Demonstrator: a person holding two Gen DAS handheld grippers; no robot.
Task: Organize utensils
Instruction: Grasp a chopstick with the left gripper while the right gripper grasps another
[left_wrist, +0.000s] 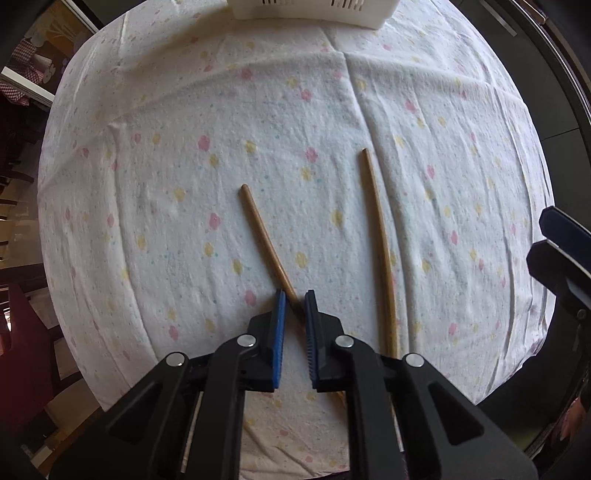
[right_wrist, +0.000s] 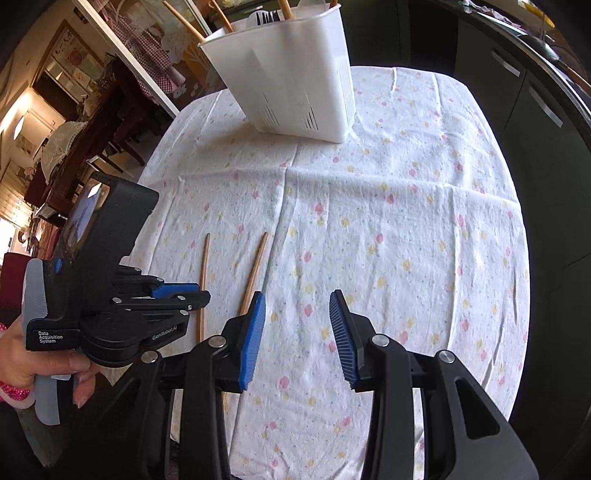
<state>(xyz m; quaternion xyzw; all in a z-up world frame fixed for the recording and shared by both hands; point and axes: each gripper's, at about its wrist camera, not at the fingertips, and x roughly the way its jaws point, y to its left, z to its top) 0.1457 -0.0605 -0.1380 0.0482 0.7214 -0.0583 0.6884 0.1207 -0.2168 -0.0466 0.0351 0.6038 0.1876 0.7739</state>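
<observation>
Two wooden chopsticks lie on the flowered tablecloth. In the left wrist view the left chopstick runs diagonally into the gap of my left gripper, whose blue pads stand slightly apart on either side of it, apparently not clamped. The right chopstick lies beside it, untouched. In the right wrist view my right gripper is open and empty above the cloth, right of both chopsticks. The left gripper shows there, over the other chopstick. A white utensil holder stands at the far side.
The holder holds forks and wooden sticks. The round table's cloth drops off at its edges. Dark cabinets stand to the right, chairs and furniture to the left.
</observation>
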